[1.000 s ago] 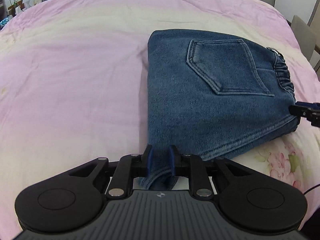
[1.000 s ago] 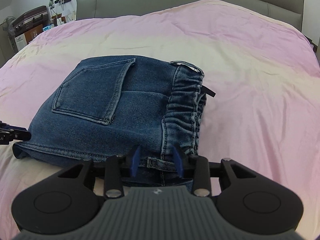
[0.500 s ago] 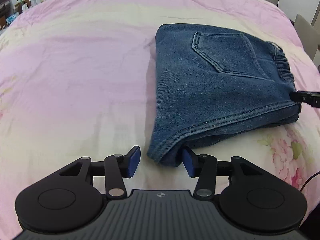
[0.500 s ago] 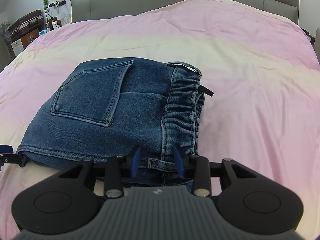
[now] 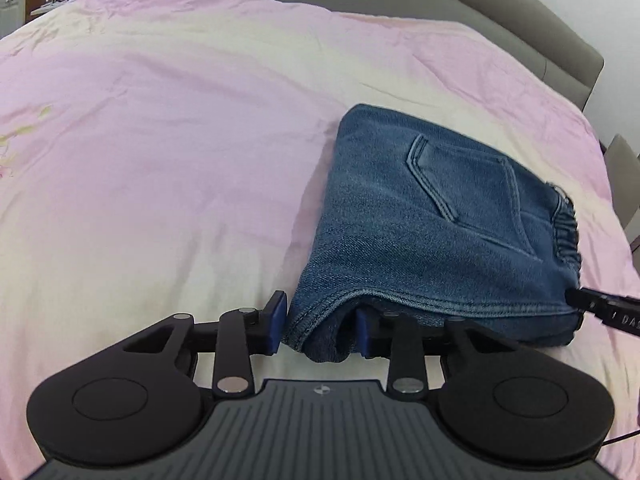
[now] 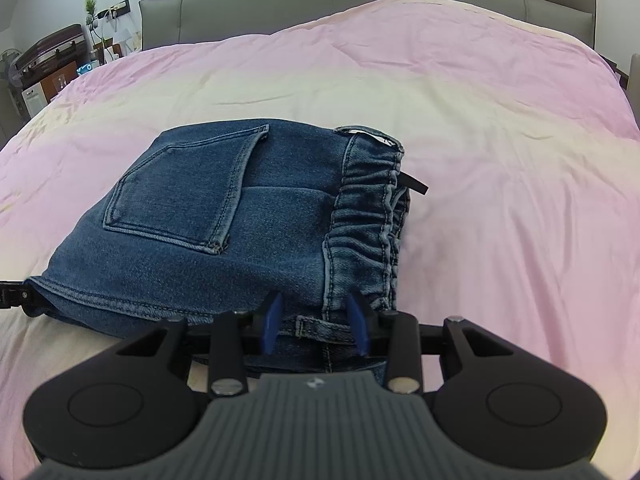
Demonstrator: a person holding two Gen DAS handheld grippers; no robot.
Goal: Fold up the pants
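Folded jeans point(image 6: 224, 240) on pink bedspread point(image 6: 500, 160), my left gripper point(image 5: 320, 330) spread around a corner, my right gripper point(image 6: 314, 326) parted astride the elastic waistband point(image 6: 364, 220).

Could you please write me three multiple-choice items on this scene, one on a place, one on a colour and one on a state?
1. Where do the pants lie?
A. on the bed
B. on a chair
C. on the floor

2. What colour are the pants?
A. black
B. blue
C. green

3. How does the left gripper stand?
A. shut on a corner
B. open around a corner
C. away from the cloth

Key: 1 A, folded denim rests on the pink bed. 2 B, it is blue denim. 3 B, its fingers stand apart with a corner of the pants between them.
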